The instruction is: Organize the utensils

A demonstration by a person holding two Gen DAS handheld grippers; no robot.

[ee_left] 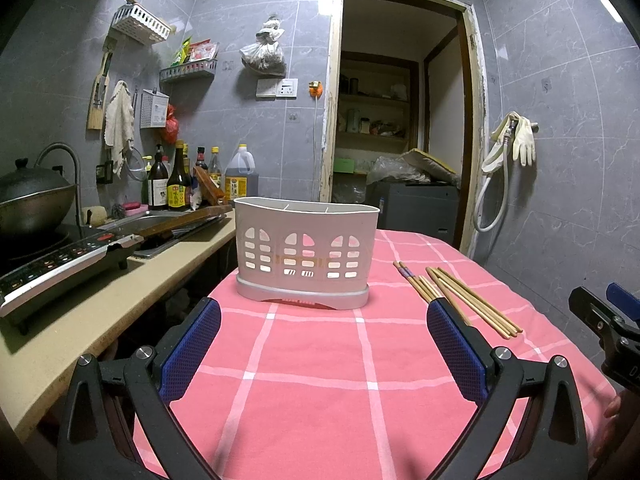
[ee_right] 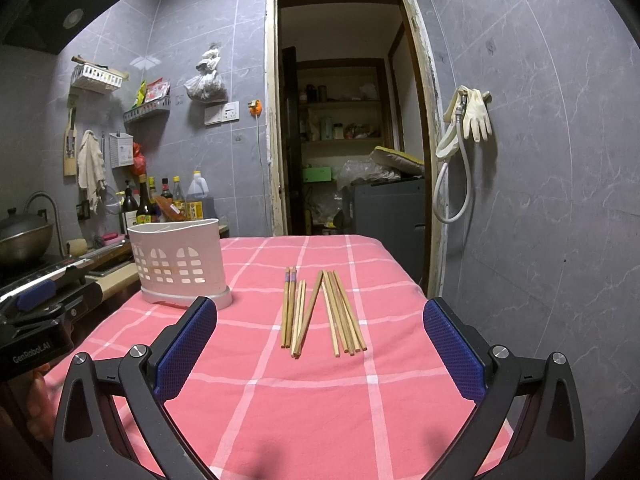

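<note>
With both the left tongs (ee_left: 323,354) and right tongs (ee_right: 320,346) spread wide and empty, we judge the chopsticks (ee_right: 320,312), lying loose on the counter (ee_right: 360,400) ahead of the right tongs, light, stiff and prone to rolling, best pinched mid-length and dropped into the holder (ee_left: 306,250) ahead of the left tongs.

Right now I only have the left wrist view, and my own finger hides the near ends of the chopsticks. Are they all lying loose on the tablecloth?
Observer: Yes. The right wrist view shows the chopsticks whole and flat on the pink tablecloth, with one slanted between two straighter groups.
Operator: Is the right gripper ready?
Observer: The right gripper is open and empty, pointed straight at them.
</note>
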